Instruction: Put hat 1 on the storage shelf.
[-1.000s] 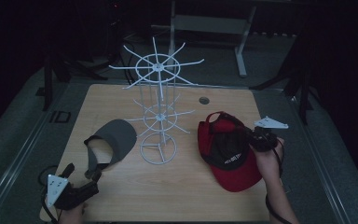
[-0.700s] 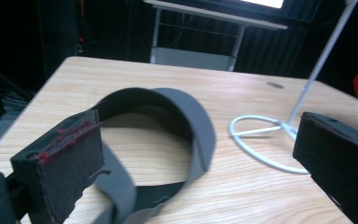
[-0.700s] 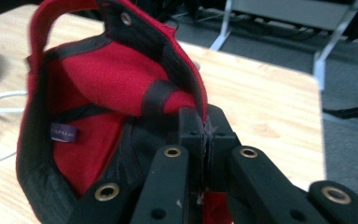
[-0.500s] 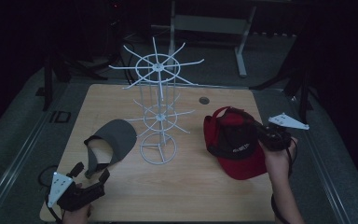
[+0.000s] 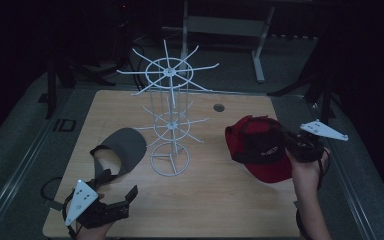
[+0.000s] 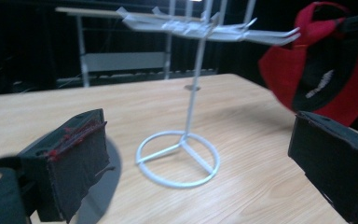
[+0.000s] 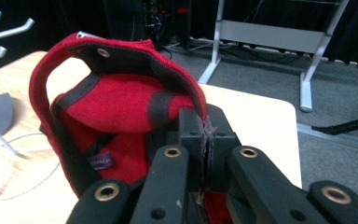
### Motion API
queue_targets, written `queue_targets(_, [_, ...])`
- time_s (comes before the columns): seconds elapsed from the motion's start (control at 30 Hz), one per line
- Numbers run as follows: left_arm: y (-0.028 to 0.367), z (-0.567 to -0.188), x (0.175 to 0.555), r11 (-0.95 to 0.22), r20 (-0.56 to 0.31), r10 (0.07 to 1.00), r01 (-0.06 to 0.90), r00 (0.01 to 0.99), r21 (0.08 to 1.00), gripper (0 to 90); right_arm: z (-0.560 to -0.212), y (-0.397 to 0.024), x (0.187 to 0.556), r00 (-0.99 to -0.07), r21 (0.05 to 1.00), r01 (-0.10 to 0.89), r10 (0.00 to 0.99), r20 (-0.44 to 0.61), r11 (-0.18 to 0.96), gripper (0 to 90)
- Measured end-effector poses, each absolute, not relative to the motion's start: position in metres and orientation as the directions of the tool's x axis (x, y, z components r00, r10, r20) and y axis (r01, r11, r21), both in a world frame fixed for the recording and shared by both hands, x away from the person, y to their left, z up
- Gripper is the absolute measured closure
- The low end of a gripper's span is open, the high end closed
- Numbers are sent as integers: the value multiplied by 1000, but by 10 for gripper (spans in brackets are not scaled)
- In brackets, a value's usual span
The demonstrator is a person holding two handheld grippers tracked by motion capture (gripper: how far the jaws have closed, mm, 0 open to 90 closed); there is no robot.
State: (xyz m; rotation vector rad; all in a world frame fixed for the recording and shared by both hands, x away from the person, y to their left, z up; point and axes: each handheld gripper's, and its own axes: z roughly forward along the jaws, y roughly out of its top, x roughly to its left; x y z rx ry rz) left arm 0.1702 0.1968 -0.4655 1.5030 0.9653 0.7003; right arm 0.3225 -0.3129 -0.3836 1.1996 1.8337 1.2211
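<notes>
A red cap [image 5: 257, 145] hangs tilted just above the table's right side, with my right gripper [image 5: 286, 145] shut on its rim. The right gripper view has the two jaws of that gripper [image 7: 206, 135] pressed together on the cap's [image 7: 121, 102] black-lined edge. A grey cap [image 5: 124, 146] lies on the table left of the white wire rack [image 5: 170, 120]. My left gripper [image 5: 117, 186] hovers near the front left, below the grey cap, open and holding nothing. Its own view puts the left gripper [image 6: 205, 172] facing the rack's ring base [image 6: 177, 158], the red cap [image 6: 326, 70] at the far right.
The wooden table [image 5: 215, 200] has a small round hole [image 5: 219, 107] at the back. The rack's arms [image 6: 205, 28] stick out at two levels. A metal frame [image 7: 270, 32] stands on the floor behind the table.
The right gripper has lifted the red cap off the table and carried it a little to the right. The left gripper has risen and shifted right, jaws still open.
</notes>
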Motion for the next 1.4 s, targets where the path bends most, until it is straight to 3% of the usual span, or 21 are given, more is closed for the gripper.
queue_targets(0.33, [158, -436, 181, -48, -44, 816, 143, 576, 989, 56, -363, -311, 305, -425, 945, 305, 905, 26, 117, 880])
queue_targets(1.0, [79, -405, 211, -80, -4, 712, 88, 702, 993, 60, -333, -302, 273, -492, 971, 211, 871, 3, 116, 880])
queue_targets(1.4, [34, -399, 247, -123, 0, 669, 111, 743, 986, 62, -327, -296, 260, -553, 977, 181, 833, 6, 113, 880])
